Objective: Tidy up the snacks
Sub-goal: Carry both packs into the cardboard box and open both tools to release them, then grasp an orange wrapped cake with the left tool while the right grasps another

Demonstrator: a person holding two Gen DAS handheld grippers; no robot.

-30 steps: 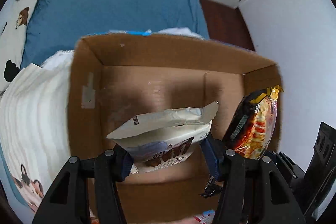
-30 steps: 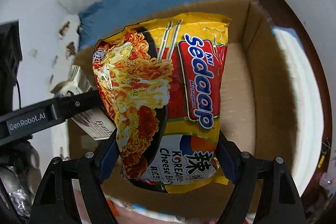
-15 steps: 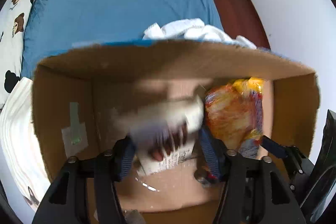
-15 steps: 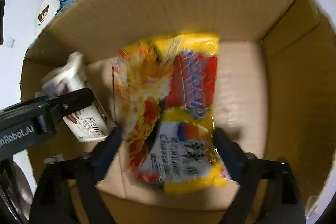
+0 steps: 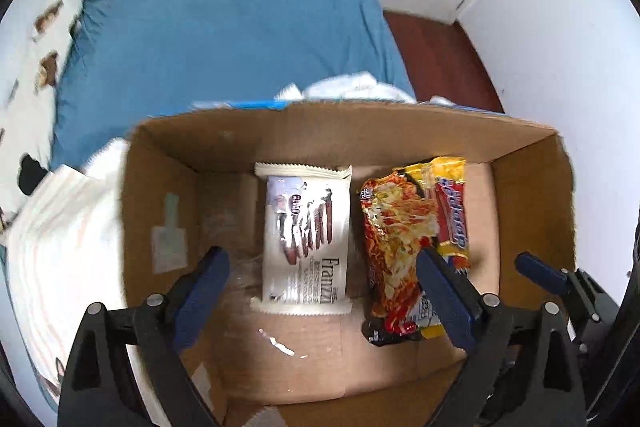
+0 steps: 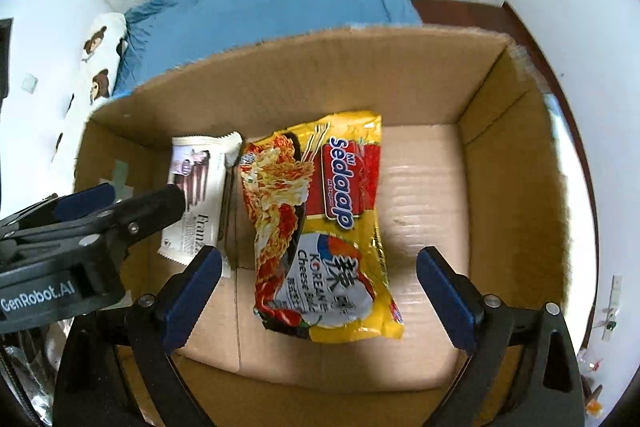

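Both packets have left the jaws and now lie flat on the floor of the cardboard box (image 5: 352,131). A second ago the left gripper (image 5: 324,287) clenched the white wafer packet (image 5: 306,239) above the box and the right gripper (image 6: 320,291) clenched the yellow noodle packet (image 6: 320,223) there; half a second ago both were blurred, on their way down. Now each gripper is released: the left one's jaws have just been opening, and the wafer packet shows between them but lower down on the box floor, with the pads clear of it. The right one's jaws have also just spread, and the noodle packet lies below their gap, untouched.

Within the box, the wafer packet sits near the middle of the floor. The noodle packet lies just beside it, toward the box's right wall; whether their edges touch cannot be told. Bare cardboard remains to the right of the noodles and to the left of the wafers.

For the task this looks like one finished placement: two snacks are boxed side by side, both hands are free, and the next fetch could likely begin. Compared with the earlier pictures, more of the blue bedcover (image 5: 224,39) shows beyond the box's far wall.
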